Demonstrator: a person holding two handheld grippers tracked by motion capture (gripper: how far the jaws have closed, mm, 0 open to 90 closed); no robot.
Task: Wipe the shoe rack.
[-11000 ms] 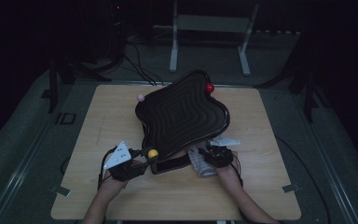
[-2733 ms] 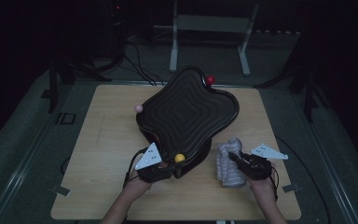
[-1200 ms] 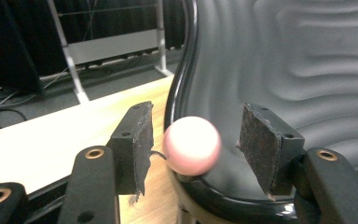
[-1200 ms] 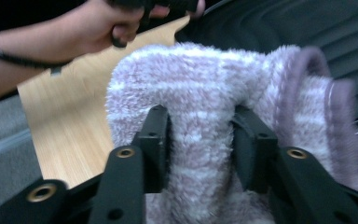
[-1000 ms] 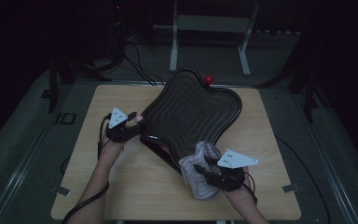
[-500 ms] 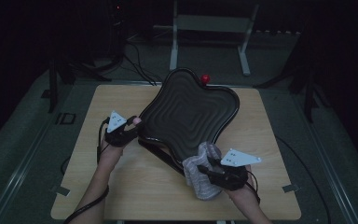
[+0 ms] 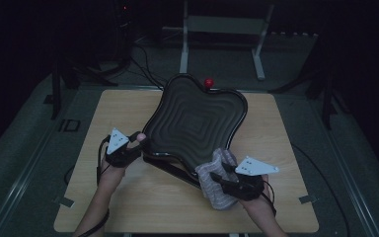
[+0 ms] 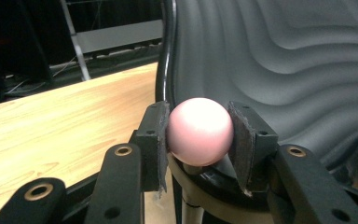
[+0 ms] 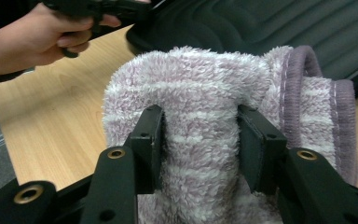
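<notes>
Fluffy lilac towel (image 9: 205, 154) sits bunched between my right tool's (image 7: 222, 178) jaws, clamped tight, low and right of centre in the high view, pressed against the near edge of the black wavy tray (image 7: 197, 123). Over the last second I have slid that towel a little up and to the right along the rim, so I judge the wiping pass along the near edge is under way. My left tool (image 8: 199, 135) is closed on the pink ball knob (image 8: 200, 130) at the tray's left corner, steadying it; that hand has drifted lower in the frame. The tray lies tilted on the wooden surface (image 7: 128, 202), its long axis running from lower left toward the red knob (image 7: 208, 82) at upper centre.
</notes>
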